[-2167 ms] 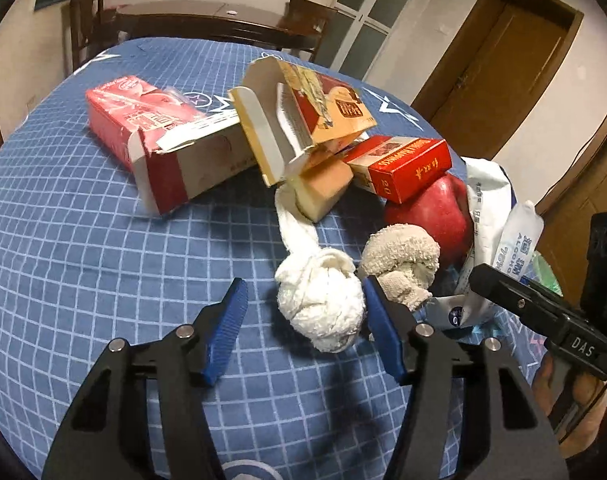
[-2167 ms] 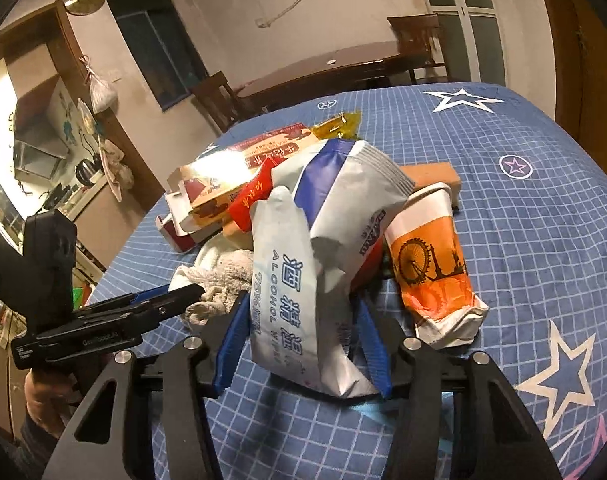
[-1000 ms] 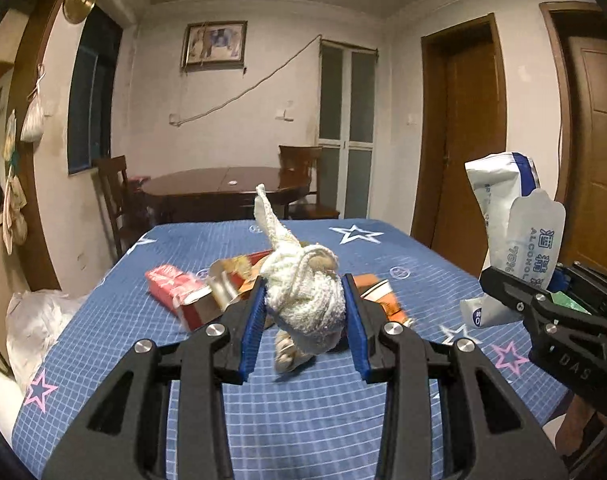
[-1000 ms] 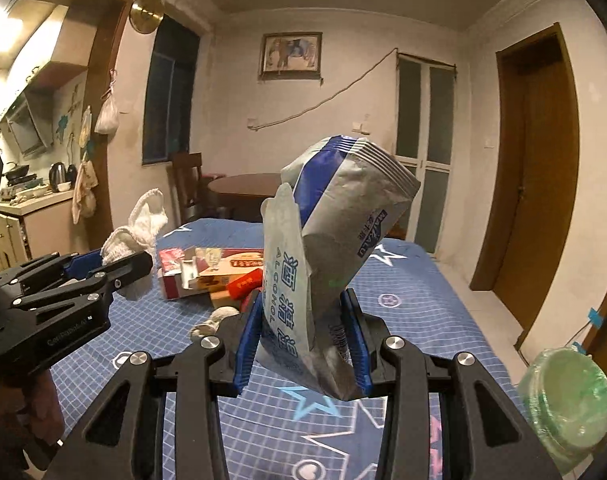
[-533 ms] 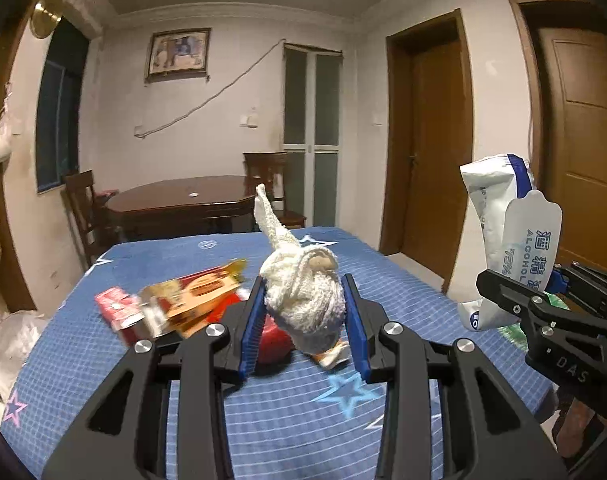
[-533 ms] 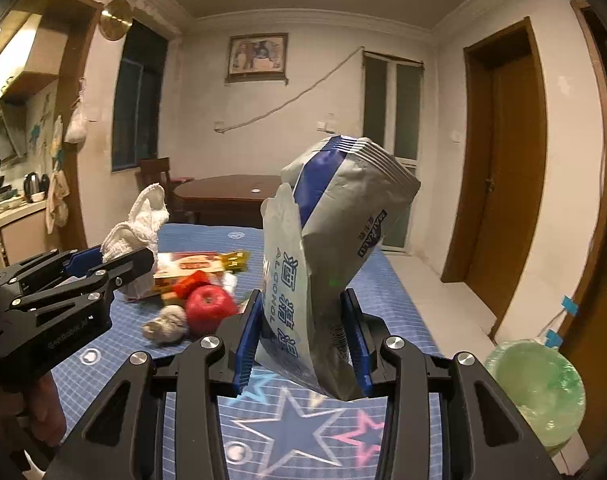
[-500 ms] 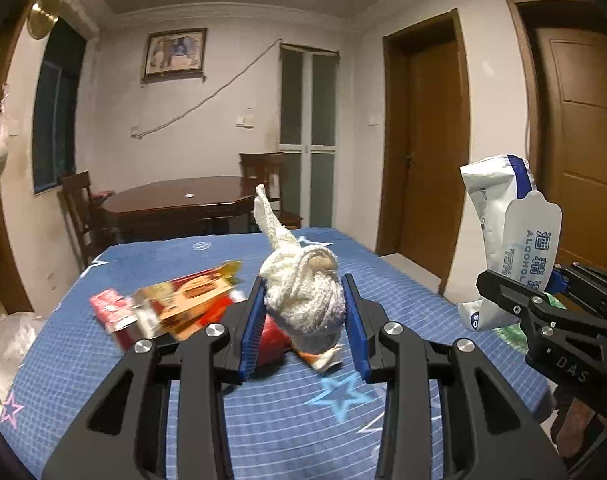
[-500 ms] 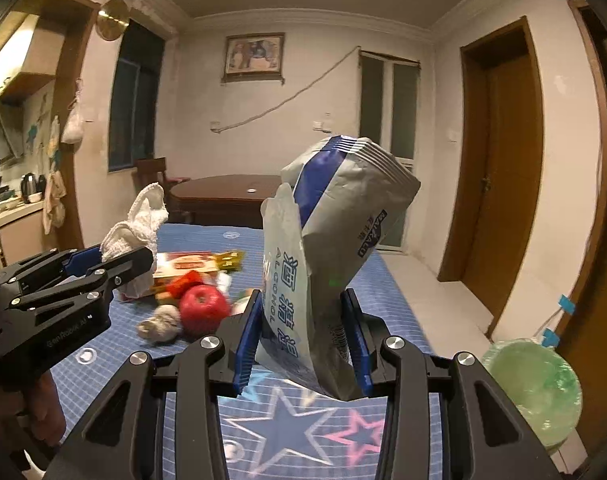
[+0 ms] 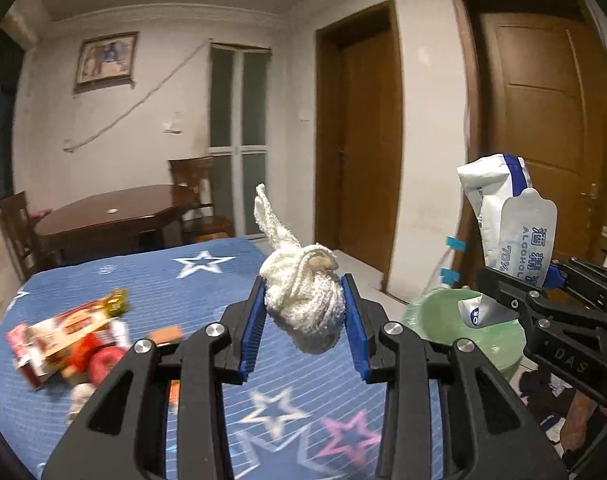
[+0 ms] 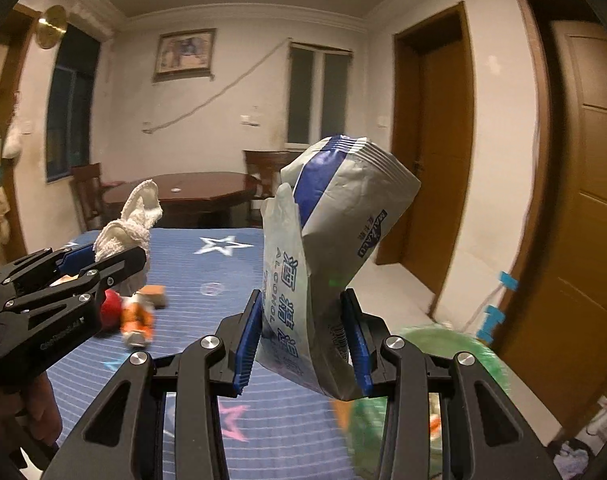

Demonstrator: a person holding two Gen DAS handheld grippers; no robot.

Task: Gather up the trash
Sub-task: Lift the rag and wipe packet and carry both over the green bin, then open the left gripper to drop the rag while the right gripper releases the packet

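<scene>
My left gripper (image 9: 303,328) is shut on a knotted white cloth wad (image 9: 303,312), held up in the air over the blue star-patterned table (image 9: 207,276). My right gripper (image 10: 303,344) is shut on a white and blue alcohol wipes packet (image 10: 323,264), also held in the air. The packet also shows in the left wrist view (image 9: 511,224), above a green trash bin (image 9: 463,324) that stands on the floor to the right of the table. In the right wrist view the bin (image 10: 443,352) is blurred, low and right, behind the fingers.
Red boxes and a torn carton (image 9: 67,336) lie on the table's left side with a red apple (image 10: 111,308) and an orange cup (image 10: 139,320). A dark wooden table and chairs (image 9: 111,216) stand behind. Wooden doors (image 9: 543,152) are on the right.
Both grippers lifted their loads off the table and have swung right. The green bin has come into the left wrist view and the trash pile has slid to the left.
</scene>
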